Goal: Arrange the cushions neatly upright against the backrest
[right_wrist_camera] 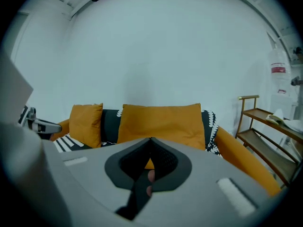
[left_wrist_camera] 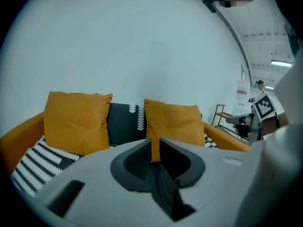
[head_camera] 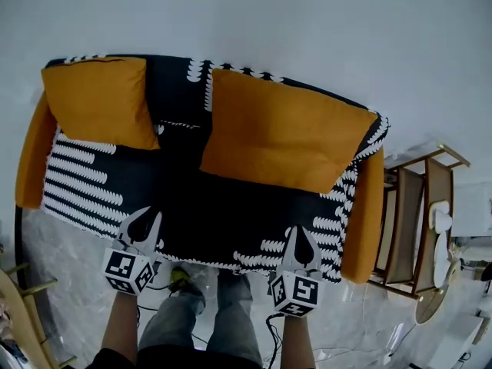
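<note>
Two orange cushions stand upright against the black-and-white patterned backrest (head_camera: 178, 83) of the sofa. The smaller cushion (head_camera: 100, 102) (left_wrist_camera: 75, 122) (right_wrist_camera: 86, 124) is at the left end, the wider cushion (head_camera: 280, 133) (left_wrist_camera: 175, 122) (right_wrist_camera: 161, 122) at the right. Both grippers hover at the seat's front edge, apart from the cushions and holding nothing. My left gripper (head_camera: 148, 218) (left_wrist_camera: 155, 143) shows a narrow slit between its jaws. On my right gripper (head_camera: 301, 231) (right_wrist_camera: 150, 141) the jaws meet.
Orange armrests (head_camera: 365, 221) (head_camera: 31, 160) bound the seat. A wooden shelf unit (head_camera: 415, 221) (right_wrist_camera: 265, 126) stands just right of the sofa. The person's legs (head_camera: 207, 314) are on the marble floor in front. A wooden chair frame (head_camera: 15, 298) is at the lower left.
</note>
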